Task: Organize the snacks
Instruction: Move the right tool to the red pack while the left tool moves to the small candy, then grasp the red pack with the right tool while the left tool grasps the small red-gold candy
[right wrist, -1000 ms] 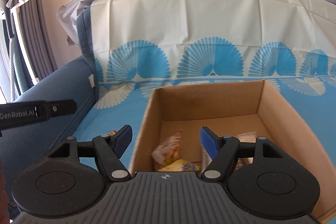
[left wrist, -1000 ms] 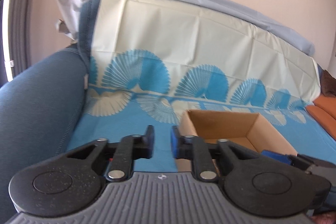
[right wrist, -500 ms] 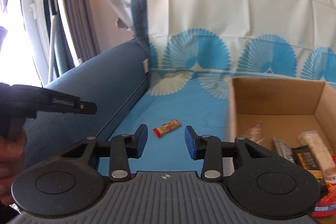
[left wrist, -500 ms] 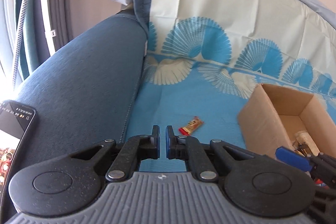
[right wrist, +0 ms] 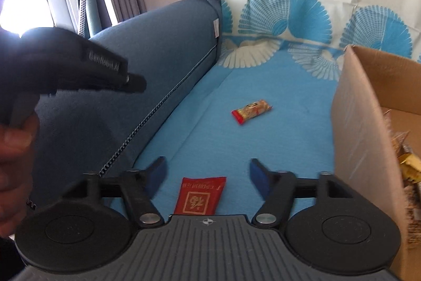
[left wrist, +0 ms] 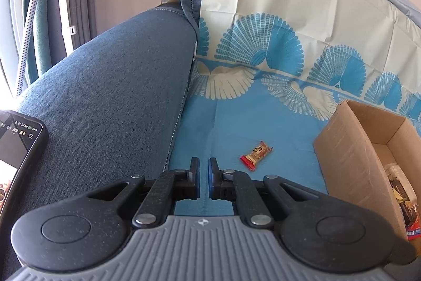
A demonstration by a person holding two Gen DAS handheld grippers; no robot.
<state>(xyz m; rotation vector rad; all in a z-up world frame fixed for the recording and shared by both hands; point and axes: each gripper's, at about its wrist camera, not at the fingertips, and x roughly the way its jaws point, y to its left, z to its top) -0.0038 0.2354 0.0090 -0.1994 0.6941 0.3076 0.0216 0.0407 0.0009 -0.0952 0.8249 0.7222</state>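
Note:
A small red and tan snack bar point(left wrist: 255, 155) lies on the blue sofa cover; it also shows in the right wrist view point(right wrist: 251, 111). A flat red packet point(right wrist: 200, 195) lies near, below and between my right gripper's jaws. A cardboard box point(left wrist: 350, 149) with several snacks inside stands to the right, also seen in the right wrist view point(right wrist: 360, 128). My left gripper point(left wrist: 203, 171) is nearly shut and empty, left of the bar. My right gripper point(right wrist: 208, 170) is open and empty above the red packet.
The blue sofa armrest point(left wrist: 105, 96) rises on the left with a phone point(left wrist: 18, 149) lying on it. The patterned backrest cover point(left wrist: 289, 30) is behind. The left gripper's body point(right wrist: 79, 65) and the hand holding it show at the left of the right wrist view.
Both grippers swung left, away from the box, toward the seat. The right gripper opened wider and the red packet came into view beneath it. The left gripper stayed nearly shut.

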